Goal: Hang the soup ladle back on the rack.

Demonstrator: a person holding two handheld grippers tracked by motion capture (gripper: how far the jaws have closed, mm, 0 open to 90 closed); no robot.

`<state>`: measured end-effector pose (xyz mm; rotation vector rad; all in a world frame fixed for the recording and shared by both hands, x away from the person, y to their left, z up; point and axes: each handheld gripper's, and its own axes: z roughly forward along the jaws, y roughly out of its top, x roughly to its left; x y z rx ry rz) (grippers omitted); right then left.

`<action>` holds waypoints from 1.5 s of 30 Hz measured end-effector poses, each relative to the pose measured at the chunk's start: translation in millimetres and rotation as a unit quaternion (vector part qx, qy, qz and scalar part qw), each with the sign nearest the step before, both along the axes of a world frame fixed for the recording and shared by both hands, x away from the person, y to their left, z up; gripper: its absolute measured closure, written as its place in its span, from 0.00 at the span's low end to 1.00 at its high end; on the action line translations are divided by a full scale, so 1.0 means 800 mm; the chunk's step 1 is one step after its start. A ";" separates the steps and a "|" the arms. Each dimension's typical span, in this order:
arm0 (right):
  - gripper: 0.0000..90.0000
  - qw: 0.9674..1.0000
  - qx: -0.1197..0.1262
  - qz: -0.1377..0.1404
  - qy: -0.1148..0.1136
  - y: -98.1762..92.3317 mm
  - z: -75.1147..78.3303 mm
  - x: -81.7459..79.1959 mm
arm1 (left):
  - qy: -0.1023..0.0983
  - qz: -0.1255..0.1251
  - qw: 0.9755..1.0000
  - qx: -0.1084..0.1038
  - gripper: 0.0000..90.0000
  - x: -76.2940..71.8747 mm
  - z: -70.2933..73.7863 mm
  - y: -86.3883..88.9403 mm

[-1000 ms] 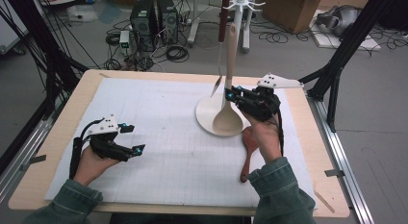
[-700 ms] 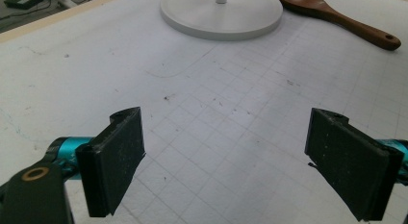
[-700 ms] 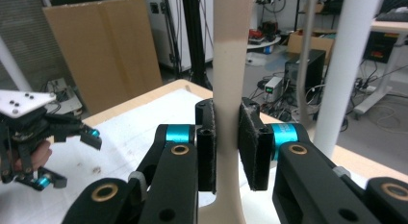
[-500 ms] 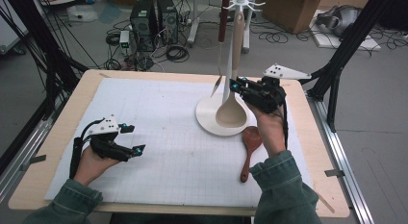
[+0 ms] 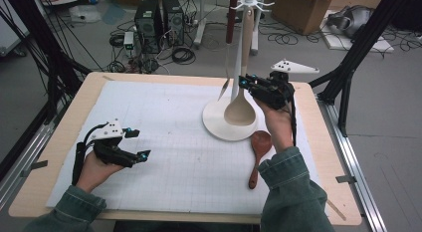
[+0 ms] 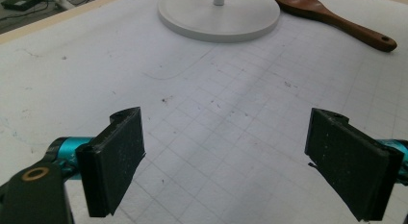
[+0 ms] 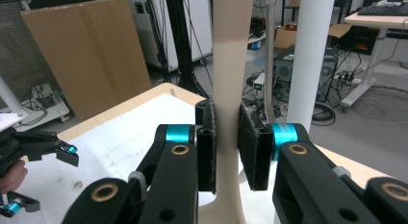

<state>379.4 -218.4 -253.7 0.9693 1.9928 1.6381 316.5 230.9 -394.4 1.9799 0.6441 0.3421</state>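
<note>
Now — pale spoon [image 7: 230,80] handle | pinched between right gripper [image 7: 226,147] fingers [image 7: 206,147]

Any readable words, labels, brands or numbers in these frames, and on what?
None can be read.
Brown cardboard boxes: no legible print.
Black computer towers on the floor: any markings too small and blurred.
White gridded table mat: only ruled lines, no figures.
Pale wooden spoon, dark wooden spoon: no marks.
</note>
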 end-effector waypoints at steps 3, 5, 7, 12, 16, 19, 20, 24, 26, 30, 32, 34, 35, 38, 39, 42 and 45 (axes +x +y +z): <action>0.88 1.000 0.000 0.002 0.004 0.000 -0.002 0.003 | -0.001 0.000 1.000 -0.001 0.16 -0.001 0.000 0.000; 0.88 1.000 0.000 0.002 0.008 0.000 -0.004 0.006 | -0.001 0.000 1.000 0.003 0.16 0.000 0.001 0.000; 0.87 1.000 -0.001 0.000 0.009 0.000 -0.005 0.007 | -0.002 -0.001 1.000 0.003 0.16 -0.001 0.001 0.000; 0.86 1.000 -0.002 0.001 0.007 0.000 -0.007 0.010 | -0.002 -0.002 1.000 0.005 0.16 -0.002 0.001 -0.002; 0.85 1.000 0.001 -0.003 0.008 -0.002 -0.008 0.012 | -0.002 -0.005 1.000 0.004 0.16 -0.002 0.002 -0.003; 0.85 1.000 0.004 0.001 0.009 -0.004 -0.009 0.013 | -0.002 -0.005 1.000 0.003 0.16 -0.002 0.002 -0.003; 0.84 1.000 0.004 0.002 0.010 -0.004 -0.009 0.013 | -0.002 -0.005 1.000 0.003 0.16 -0.002 0.002 -0.003; 0.81 1.000 0.007 0.001 0.006 -0.007 -0.009 0.013 | -0.003 -0.005 1.000 0.002 0.16 -0.002 0.002 -0.003; 0.81 1.000 0.007 0.001 0.009 -0.008 -0.009 0.013 | -0.003 -0.005 1.000 0.002 0.16 -0.002 0.002 -0.003; 0.79 1.000 0.005 0.000 0.007 -0.009 -0.009 0.012 | -0.002 -0.004 1.000 -0.002 0.16 -0.002 0.003 -0.003; 0.79 1.000 0.008 0.001 0.004 -0.009 -0.008 0.011 | 0.000 -0.004 1.000 -0.003 0.16 -0.003 0.002 -0.003; 0.79 1.000 0.010 0.007 0.002 -0.010 -0.008 0.009 | 0.000 -0.004 1.000 -0.004 0.16 -0.002 0.002 -0.003; 0.80 1.000 0.011 0.013 0.003 -0.011 -0.008 0.007 | -0.001 -0.004 1.000 -0.003 0.16 -0.002 0.002 -0.003; 0.84 1.000 0.011 0.027 -0.004 -0.012 -0.005 0.003 | 0.000 -0.005 1.000 -0.004 0.16 -0.002 0.002 -0.003; 0.86 0.999 0.013 0.036 -0.005 -0.012 -0.004 0.002 | -0.001 -0.004 1.000 -0.005 0.16 -0.002 0.003 -0.003; 0.91 0.998 0.011 0.056 -0.006 -0.012 -0.002 -0.001 | -0.002 -0.004 1.000 -0.002 0.16 -0.002 0.003 -0.002; 0.97 0.997 0.008 0.081 -0.008 -0.011 0.003 -0.004 | -0.002 -0.004 1.000 0.000 0.16 -0.002 0.003 -0.001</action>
